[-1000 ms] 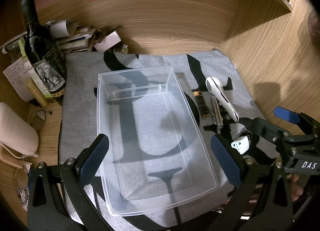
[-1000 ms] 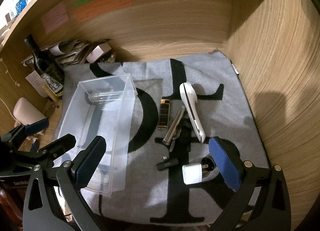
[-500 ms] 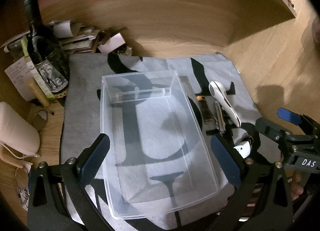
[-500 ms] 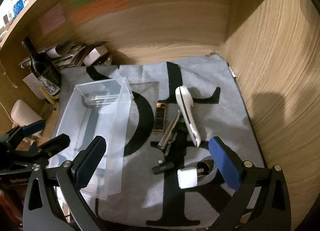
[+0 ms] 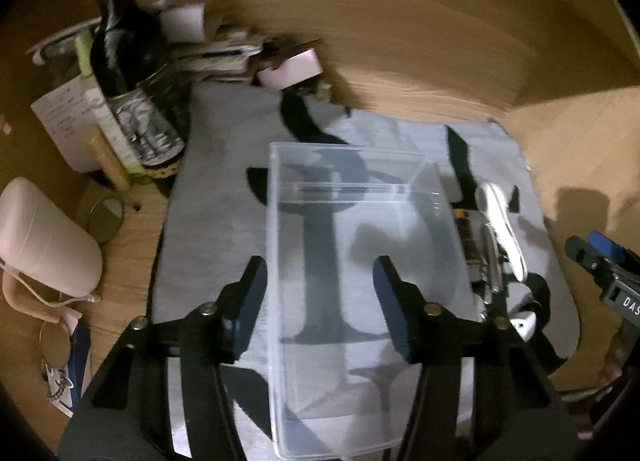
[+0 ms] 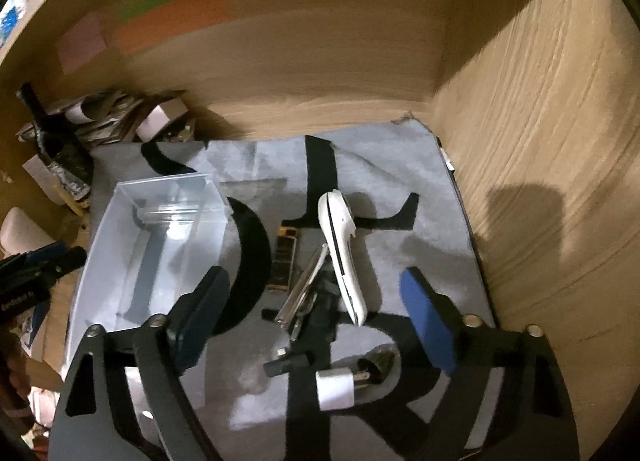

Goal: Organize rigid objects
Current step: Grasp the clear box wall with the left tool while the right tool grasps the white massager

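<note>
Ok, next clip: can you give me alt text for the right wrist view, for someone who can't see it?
The open right gripper hovers over small items on a gray mat: a white handled tool, a metal clip tool, a dark lighter-like bar, a black adapter and a white charger plug. An empty clear plastic bin sits to their left.

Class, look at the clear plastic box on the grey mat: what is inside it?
Nothing is visible inside the clear plastic box; only the grey mat shows through. Its near end is partly hidden.
</note>
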The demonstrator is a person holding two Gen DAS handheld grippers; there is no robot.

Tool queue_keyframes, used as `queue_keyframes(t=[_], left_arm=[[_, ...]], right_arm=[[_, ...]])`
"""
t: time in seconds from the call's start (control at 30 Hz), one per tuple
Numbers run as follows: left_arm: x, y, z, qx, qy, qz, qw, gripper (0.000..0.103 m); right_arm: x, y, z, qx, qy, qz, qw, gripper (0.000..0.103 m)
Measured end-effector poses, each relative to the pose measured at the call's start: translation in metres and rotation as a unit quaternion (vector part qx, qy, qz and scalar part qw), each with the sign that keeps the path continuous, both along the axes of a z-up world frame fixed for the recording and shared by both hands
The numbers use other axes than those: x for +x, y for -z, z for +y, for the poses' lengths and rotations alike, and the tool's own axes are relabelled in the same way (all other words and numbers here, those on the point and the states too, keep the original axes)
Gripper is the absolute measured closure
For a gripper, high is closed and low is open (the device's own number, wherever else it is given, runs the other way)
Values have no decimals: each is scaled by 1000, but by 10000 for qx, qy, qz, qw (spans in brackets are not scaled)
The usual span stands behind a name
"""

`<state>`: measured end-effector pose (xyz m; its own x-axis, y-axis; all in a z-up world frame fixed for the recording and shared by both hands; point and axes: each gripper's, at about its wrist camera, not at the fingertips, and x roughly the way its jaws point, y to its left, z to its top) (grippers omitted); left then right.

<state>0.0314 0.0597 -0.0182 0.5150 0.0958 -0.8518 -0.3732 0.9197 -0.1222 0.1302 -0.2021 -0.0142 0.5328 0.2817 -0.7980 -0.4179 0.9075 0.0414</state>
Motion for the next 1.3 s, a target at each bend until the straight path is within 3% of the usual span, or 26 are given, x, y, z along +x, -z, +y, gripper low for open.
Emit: queue_keyframes(t=[0.07, 0.13, 0.33, 0.57, 0.8, 0.9, 1.13, 1.3], left_arm=[[1, 4, 7, -22, -99, 74, 9999, 53], [3, 8, 13, -36, -165, 149, 9997, 62], [10, 24, 26, -200, -350, 440, 9982, 64], [14, 45, 32, -549, -410, 740, 9949, 70], [17, 58, 31, -705, -510, 951, 9917, 91], [18, 56, 28, -574, -469, 899, 9932, 91], [19, 60, 34, -683, -748, 867, 9911, 95], [22, 59, 34, -625, -724, 855, 9917, 96]], right_arm=[[8, 3, -2, -2, 36, 80, 10000, 23], [19, 8, -4, -30, 103, 155, 9998, 25], [48, 24, -7, -72, 236, 462, 9986, 34], [78, 49, -5, -69, 278, 891, 9956, 35], [100, 73, 5, -90, 259, 1218, 9922, 37], [108, 84, 8, -120, 274, 1388, 9899, 39], [121, 105, 16, -220, 299, 1688, 9849, 50], [124, 108, 23, -192, 295, 1652, 9856, 57]])
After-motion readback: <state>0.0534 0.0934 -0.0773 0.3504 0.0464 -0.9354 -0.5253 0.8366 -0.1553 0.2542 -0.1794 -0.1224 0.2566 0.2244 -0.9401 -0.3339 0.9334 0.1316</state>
